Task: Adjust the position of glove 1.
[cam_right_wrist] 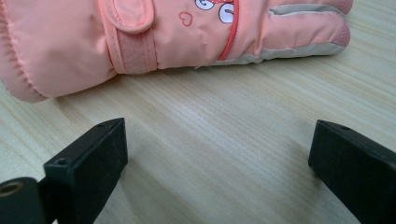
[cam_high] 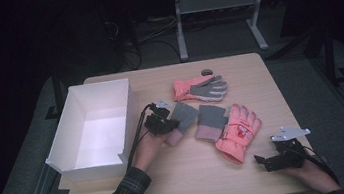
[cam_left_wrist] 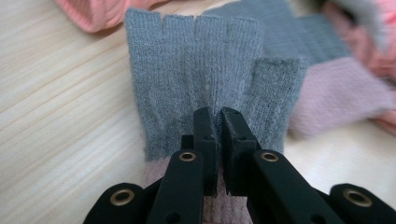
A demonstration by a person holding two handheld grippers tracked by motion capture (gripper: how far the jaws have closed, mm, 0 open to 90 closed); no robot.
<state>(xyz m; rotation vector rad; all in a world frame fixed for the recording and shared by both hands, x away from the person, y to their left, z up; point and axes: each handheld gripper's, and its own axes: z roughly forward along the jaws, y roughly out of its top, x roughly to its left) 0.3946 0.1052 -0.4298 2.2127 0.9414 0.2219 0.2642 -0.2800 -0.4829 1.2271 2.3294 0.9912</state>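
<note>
Grey glove (cam_left_wrist: 196, 74) in left gripper (cam_left_wrist: 218, 119)

I am working in what looks like a lab or test room, dim beyond the lit wooden table (cam_high: 187, 186). Far beyond my left claw (cam_high: 168, 126), loose cables (cam_high: 128, 45) trail over grey carpet (cam_high: 218, 40) beside the metal legs of a second workbench (cam_high: 218, 2). A plain white box (cam_high: 94, 127) sits just left of that claw.

Light wooden table (cam_high: 181, 181), white box (cam_high: 95, 132) (open-topped), four gloves (cam_high: 238, 133).
</note>
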